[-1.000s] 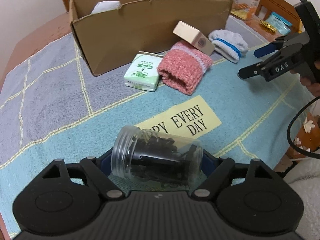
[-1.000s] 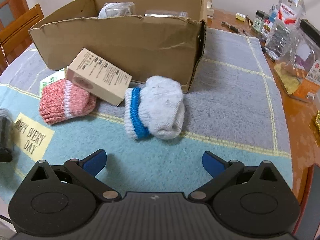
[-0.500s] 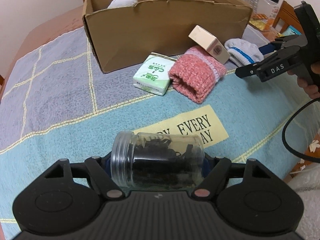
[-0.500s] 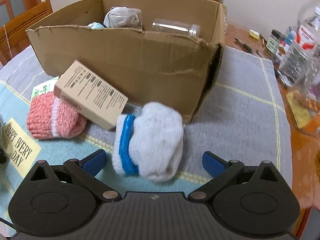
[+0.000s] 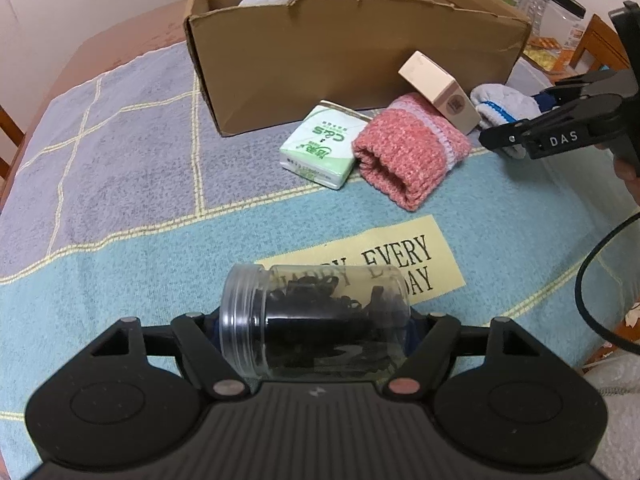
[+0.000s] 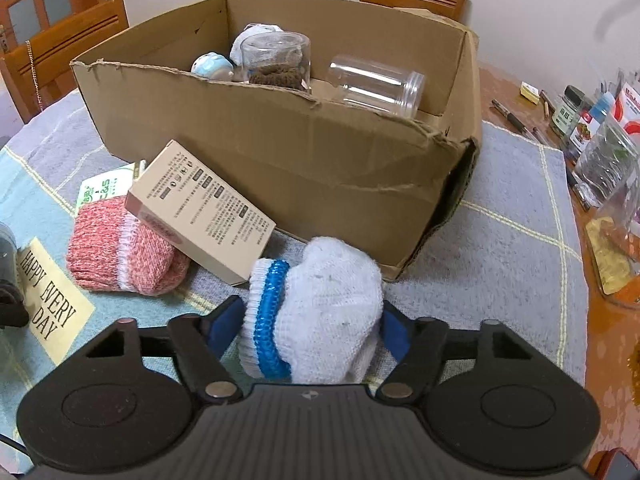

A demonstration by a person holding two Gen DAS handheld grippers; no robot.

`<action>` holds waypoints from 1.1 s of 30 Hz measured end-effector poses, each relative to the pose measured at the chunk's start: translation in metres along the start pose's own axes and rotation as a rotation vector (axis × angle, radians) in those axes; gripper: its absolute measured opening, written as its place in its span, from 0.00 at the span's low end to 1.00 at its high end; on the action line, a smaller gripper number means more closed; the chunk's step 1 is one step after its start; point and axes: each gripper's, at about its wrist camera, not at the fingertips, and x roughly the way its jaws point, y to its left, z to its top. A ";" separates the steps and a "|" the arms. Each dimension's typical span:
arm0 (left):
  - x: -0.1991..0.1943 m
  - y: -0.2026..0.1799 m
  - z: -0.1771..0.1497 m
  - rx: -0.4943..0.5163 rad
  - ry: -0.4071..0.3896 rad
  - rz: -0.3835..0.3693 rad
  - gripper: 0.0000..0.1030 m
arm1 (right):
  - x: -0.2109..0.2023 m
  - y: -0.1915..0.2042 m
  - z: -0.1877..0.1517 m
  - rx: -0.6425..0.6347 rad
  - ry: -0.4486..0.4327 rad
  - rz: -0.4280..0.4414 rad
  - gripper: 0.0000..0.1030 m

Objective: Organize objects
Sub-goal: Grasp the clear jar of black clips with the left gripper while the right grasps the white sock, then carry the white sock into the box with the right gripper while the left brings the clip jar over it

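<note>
A clear jar [image 5: 316, 320] of dark pieces lies crosswise between my left gripper's [image 5: 314, 332] fingers, which are shut on it just above the blue cloth. The right gripper [image 6: 311, 330] has its jaws closing on a white sock with a blue band [image 6: 320, 300], and both blue pads press its sides. That sock lies in front of the cardboard box [image 6: 280, 152]. A pink sock [image 6: 120, 252], a beige carton [image 6: 200, 208] leaning on it and a green tissue pack [image 5: 320, 144] lie by the box's front wall.
Inside the box are two clear jars [image 6: 376, 84], a white sock and a small pale blue object. Bottles and containers [image 6: 600, 148] crowd the bare wooden table on the right. Wooden chairs [image 6: 60, 48] stand behind. A black cable [image 5: 592, 280] hangs at the right.
The right gripper moved up to the white sock and its wide jaws closed onto it. The left gripper's fingers drew in on the jar, which turned level between them.
</note>
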 end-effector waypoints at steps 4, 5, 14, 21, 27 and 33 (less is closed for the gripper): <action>-0.003 -0.002 0.000 0.002 0.001 0.000 0.73 | 0.001 0.003 0.004 -0.009 0.010 -0.016 0.66; -0.004 -0.002 0.001 0.001 -0.002 -0.003 0.73 | 0.002 0.003 0.004 -0.011 0.013 -0.019 0.65; -0.029 -0.005 0.016 -0.005 -0.012 -0.010 0.73 | -0.015 0.004 0.007 0.004 0.038 0.003 0.64; -0.051 -0.007 0.036 0.008 -0.042 -0.031 0.73 | -0.045 0.001 0.014 0.033 0.045 0.017 0.64; -0.073 -0.009 0.068 0.032 -0.108 -0.046 0.73 | -0.080 -0.002 0.033 0.024 -0.005 0.027 0.64; -0.088 -0.006 0.111 0.043 -0.196 -0.086 0.73 | -0.101 -0.003 0.054 -0.008 -0.072 0.017 0.64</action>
